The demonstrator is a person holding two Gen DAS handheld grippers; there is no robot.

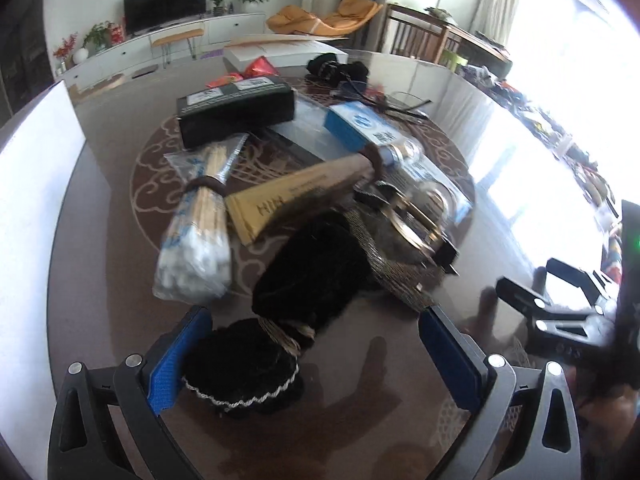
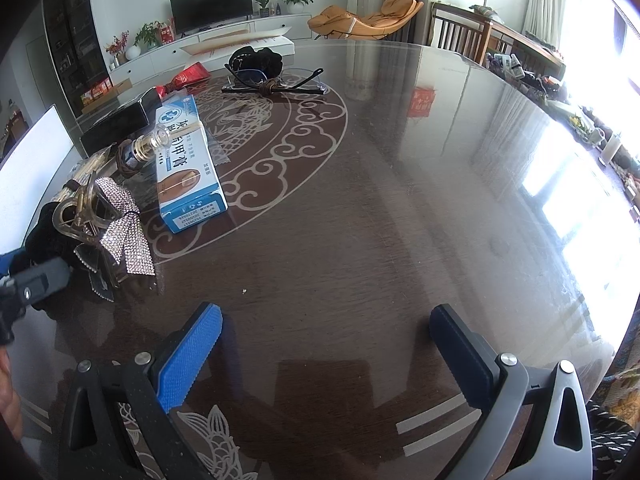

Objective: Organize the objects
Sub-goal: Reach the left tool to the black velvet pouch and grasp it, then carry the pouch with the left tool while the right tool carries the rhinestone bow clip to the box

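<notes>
**Ana:** The left tongs stand wide, and the black scrunchie lies on the bench between the two fingers, close against the left pad. It looks soft and light, so it should squash and give no firm edge.

**Ben:** Then the tongs would do best to close across the middle of its ring, not on the silver trim. What sits behind it?

**Ana:** A black velvet pouch is just beyond, near or touching it; she cannot tell which. Behind that lie a bag of cotton swabs and a hair clip, hard and probably brittle.

**Ben:** And the right tongs?

**Ana:** Wide too, holding nothing, over bare bench toward the near edge, well apart from the blue box.
</notes>
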